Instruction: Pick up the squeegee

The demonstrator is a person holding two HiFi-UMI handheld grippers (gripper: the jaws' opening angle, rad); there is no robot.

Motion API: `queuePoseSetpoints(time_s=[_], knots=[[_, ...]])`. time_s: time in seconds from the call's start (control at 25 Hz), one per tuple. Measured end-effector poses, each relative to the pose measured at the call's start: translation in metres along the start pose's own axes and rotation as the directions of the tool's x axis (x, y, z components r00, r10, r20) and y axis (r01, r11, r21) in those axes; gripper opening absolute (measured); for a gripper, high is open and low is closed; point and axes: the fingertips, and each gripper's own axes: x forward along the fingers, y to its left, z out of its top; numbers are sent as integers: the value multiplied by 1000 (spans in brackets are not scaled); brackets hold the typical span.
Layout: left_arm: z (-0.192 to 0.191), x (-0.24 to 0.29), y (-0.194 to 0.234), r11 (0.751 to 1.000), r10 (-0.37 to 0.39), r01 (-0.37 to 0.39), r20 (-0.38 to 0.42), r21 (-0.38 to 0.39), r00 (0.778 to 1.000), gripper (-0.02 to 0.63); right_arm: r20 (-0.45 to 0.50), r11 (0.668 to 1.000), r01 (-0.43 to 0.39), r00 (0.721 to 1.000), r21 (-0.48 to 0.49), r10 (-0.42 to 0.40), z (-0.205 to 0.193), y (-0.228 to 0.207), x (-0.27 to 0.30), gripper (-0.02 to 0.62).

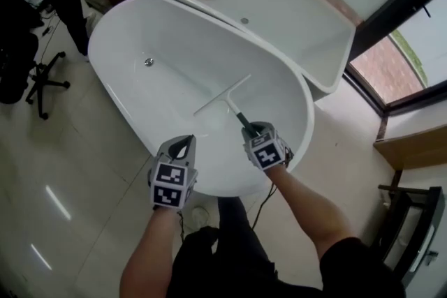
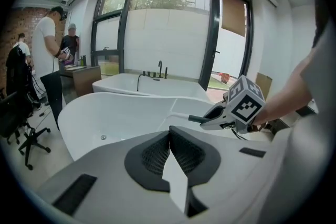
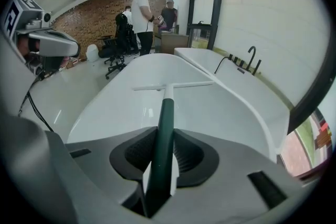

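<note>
The squeegee's (image 1: 227, 97) handle end is lying hidden inside my right gripper (image 1: 256, 130), which is clamping the dark green handle and holding the blade above the near white bathtub (image 1: 119, 24). My left gripper (image 1: 183, 145) is sitting clenched and empty. A second tub (image 1: 321, 38) is standing beyond.
</note>
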Motion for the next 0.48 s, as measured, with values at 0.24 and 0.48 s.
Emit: queuePoseSetpoints(time_s=[0.24,0.48], knots=[[11,-70,-29,998,-29,25,59,62,998,-2,109,997,63,992,40,-67,4,15,-91,89],[15,-118,-57,990,-84,75,70,118,994,-3,216,993,83,971,84,-100,6,38,-176,89]])
